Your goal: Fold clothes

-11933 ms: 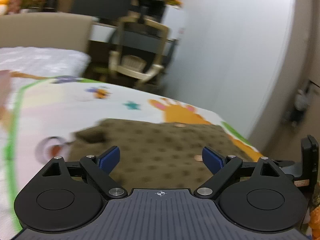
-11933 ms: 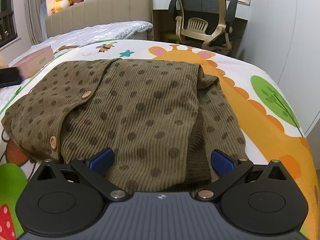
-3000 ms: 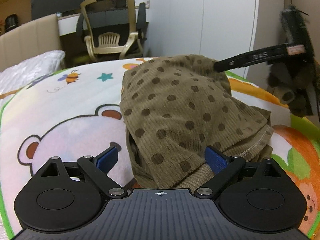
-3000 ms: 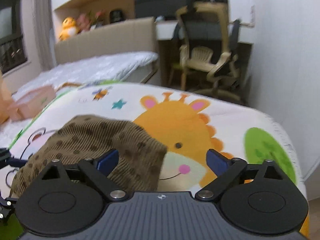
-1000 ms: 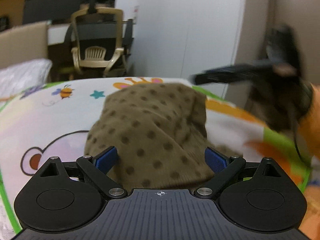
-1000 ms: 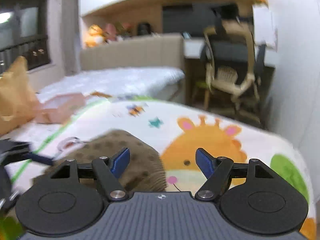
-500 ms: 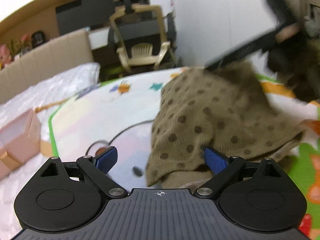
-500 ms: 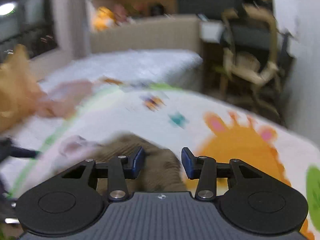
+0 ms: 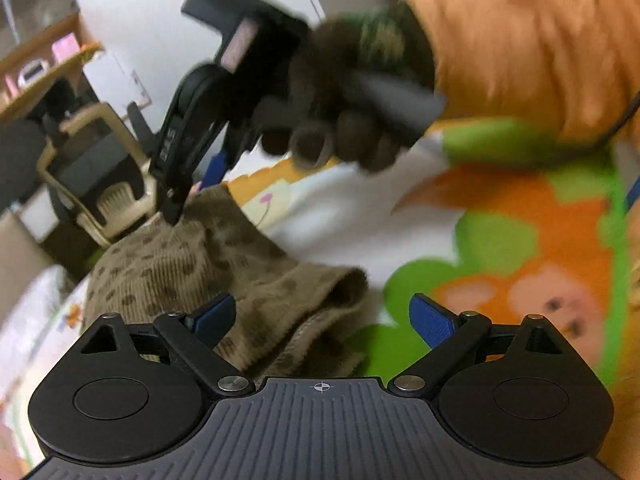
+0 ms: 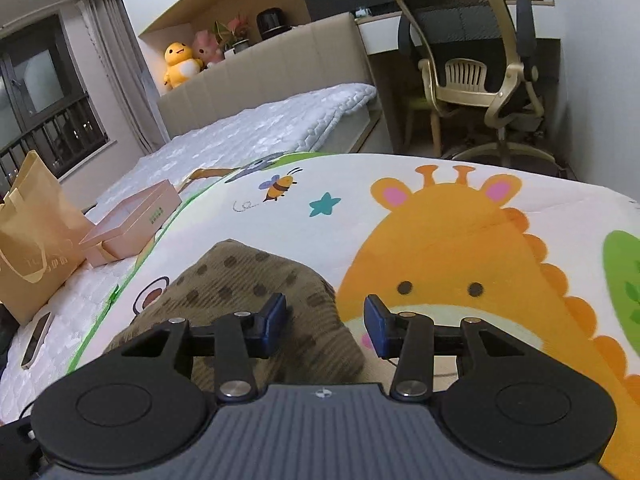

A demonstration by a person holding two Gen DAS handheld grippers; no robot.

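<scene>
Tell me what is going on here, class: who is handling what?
A person is folding a brown polka-dotted corduroy garment on a cartoon-animal play mat. The right hand-held gripper, held in a dark-gloved hand, has its fingertip at the garment's far edge, jaws part open. The left hand-held gripper is wide open at the near edge, gripping nothing. The garment lies bunched.

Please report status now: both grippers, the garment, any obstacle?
Left gripper open, empty. Right gripper part-open over brown dotted garment, grip unclear. Garment bunched on animal-print blanket. No obstacle seen.
</scene>
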